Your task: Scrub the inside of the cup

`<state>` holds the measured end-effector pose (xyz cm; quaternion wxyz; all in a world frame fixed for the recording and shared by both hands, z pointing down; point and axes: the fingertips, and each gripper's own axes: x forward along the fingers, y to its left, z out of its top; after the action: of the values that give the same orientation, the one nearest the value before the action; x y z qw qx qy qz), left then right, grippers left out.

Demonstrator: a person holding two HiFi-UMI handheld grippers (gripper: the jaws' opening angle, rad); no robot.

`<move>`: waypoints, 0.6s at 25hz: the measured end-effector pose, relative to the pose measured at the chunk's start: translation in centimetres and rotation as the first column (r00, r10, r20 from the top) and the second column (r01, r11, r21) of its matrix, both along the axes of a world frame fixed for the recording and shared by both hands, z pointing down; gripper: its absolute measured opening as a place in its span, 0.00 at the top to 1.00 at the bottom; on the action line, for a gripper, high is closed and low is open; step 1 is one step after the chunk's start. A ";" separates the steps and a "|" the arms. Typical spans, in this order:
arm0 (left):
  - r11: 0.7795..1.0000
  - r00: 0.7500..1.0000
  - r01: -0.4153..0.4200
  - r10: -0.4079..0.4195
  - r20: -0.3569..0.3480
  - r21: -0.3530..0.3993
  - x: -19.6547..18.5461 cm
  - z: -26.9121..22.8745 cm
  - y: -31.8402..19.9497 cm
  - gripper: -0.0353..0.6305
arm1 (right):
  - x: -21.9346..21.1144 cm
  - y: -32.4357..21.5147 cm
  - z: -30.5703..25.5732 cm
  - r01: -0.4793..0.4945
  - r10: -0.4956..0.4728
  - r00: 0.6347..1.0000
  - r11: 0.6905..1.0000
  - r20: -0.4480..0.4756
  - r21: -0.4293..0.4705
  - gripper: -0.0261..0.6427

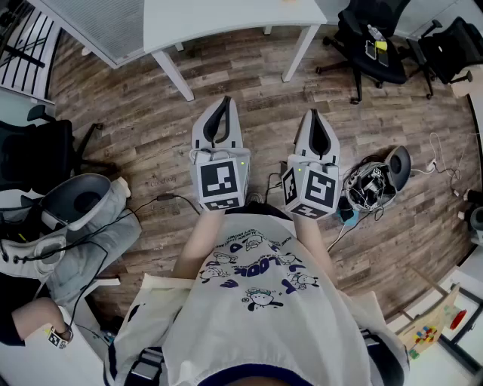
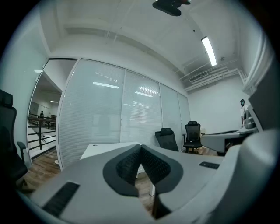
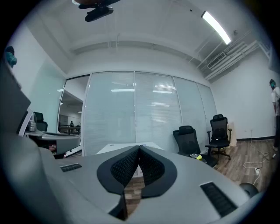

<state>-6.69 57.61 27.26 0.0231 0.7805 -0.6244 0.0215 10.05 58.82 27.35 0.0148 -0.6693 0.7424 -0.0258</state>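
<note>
- Head view, top edge: white bench (image 1: 226,19), cut off; you see only part of its top and three legs.
- Upper right: black chair (image 1: 371,38), cropped by the edge.
- Lower right corner: coloured pieces (image 1: 432,329), cropped, too small to name.
- Lower left: a person's arm (image 1: 34,320), the rest out of frame.
- Centre: your hands, hidden under the left gripper (image 1: 224,102) and right gripper (image 1: 315,114).
- Left gripper view, far left: figure (image 2: 42,114) by a railing, too small to tell.
- Right gripper view, right of centre: yellow item (image 3: 199,156), too small to identify.

We see the grey left tool (image 1: 223,102) and right tool (image 1: 315,114) with black-and-white squares, a brown floor (image 1: 143,128), and a white tabletop (image 1: 226,19) at 12 o'clock.
</note>
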 end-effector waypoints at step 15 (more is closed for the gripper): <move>0.999 0.999 0.034 -0.034 0.010 0.000 2.3 0.5 1.2 0.90 | 1.9 0.5 0.8 0.063 -0.063 0.998 0.998 0.008 -0.005 0.97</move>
<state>-4.37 58.78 27.71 0.0203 0.7696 -0.6377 0.0248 11.94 59.34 28.15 0.0153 -0.6453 0.7631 -0.0308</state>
